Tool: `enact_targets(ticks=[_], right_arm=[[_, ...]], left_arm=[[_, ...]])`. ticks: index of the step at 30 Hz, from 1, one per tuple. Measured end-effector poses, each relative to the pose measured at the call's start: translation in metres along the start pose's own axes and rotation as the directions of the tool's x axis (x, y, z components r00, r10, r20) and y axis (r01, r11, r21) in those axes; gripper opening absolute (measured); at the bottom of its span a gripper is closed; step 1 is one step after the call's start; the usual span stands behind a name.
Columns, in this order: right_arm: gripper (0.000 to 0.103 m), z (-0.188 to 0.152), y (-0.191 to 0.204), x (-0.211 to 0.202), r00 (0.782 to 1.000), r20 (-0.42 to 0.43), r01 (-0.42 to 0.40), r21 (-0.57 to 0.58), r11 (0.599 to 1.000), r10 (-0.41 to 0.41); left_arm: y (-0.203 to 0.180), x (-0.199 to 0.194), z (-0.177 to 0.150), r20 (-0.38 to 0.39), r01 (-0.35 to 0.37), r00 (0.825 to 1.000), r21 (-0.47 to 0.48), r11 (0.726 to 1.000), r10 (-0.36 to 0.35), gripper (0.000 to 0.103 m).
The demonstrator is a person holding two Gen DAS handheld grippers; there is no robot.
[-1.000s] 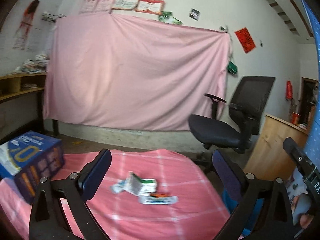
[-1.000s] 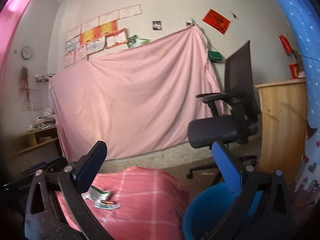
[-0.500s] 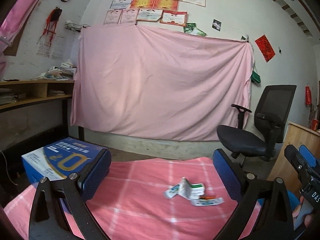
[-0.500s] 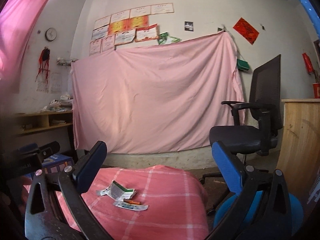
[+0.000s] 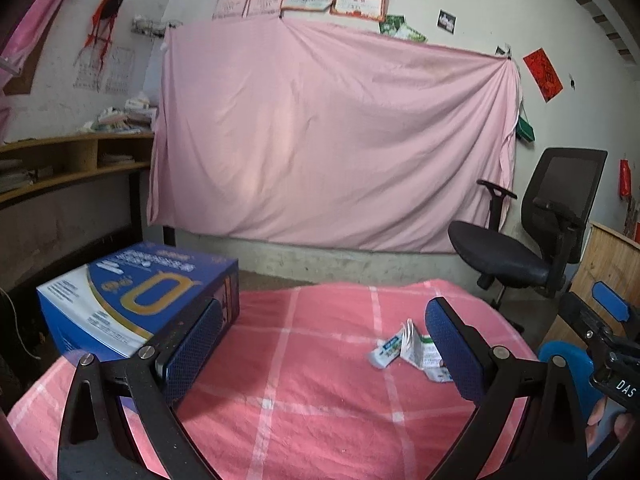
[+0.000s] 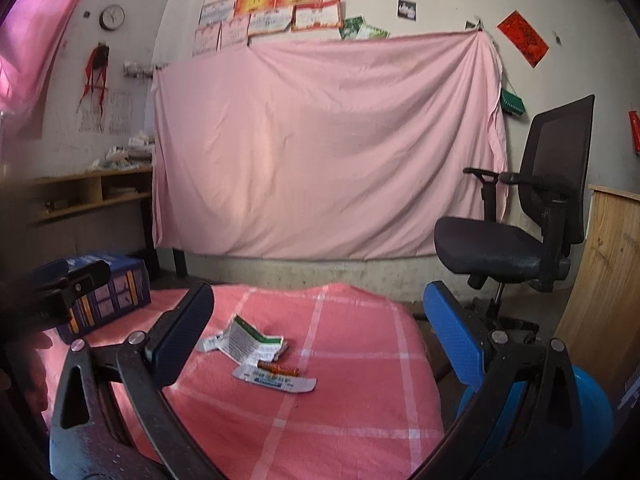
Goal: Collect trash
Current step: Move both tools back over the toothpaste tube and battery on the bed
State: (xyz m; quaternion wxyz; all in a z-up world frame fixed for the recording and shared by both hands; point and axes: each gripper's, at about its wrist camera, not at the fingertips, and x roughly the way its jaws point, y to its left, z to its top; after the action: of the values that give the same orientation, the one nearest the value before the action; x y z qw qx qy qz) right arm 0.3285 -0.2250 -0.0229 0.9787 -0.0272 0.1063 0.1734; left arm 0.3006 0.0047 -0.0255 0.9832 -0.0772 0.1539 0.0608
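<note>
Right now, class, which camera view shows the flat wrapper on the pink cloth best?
The right wrist view: the wrapper lies whole and unblocked between the open right claw. In the left wrist view, only a corner peeks out behind a finger of the open left claw.

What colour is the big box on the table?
Blue, with white and gold print. The box shows best in the left wrist view.

Makeshift office, swivel chair (wall certificates)
</note>
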Motion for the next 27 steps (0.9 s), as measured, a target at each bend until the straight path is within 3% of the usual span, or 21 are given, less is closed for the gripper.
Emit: enact_targets(ticks=[8,12,14,19,27], right_arm=[[0.103,-0.01,-0.005,0.029,0.99,-0.137,-0.028,0.029,0.999,0.031],[0.103,-0.017,-0.001,0.043,0.977,-0.207,-0.05,0.015,0.999,0.052],[0.102,-0.02,0.003,0.053,0.966,-0.25,-0.064,0.001,0.998,0.062],[0.087,-0.028,0.006,0.07,0.939,-0.334,-0.084,-0.003,0.996,0.078],[0.073,-0.034,-0.004,0.085,0.906,-0.406,-0.103,0.071,0.992,0.123]], left_arm=[[-0.002,0.021,-0.004,-0.083,0.033,0.996,0.013,0.999,-0.032,0.098],[-0.004,0.037,-0.007,-0.155,0.073,0.985,0.016,0.997,-0.069,0.085],[-0.005,0.048,-0.01,-0.215,0.103,0.972,0.012,0.995,-0.098,0.07],[-0.007,0.073,-0.015,-0.331,0.149,0.931,-0.031,0.988,-0.151,0.052],[-0.01,0.107,-0.015,-0.459,0.19,0.861,-0.113,0.975,-0.221,0.038]])
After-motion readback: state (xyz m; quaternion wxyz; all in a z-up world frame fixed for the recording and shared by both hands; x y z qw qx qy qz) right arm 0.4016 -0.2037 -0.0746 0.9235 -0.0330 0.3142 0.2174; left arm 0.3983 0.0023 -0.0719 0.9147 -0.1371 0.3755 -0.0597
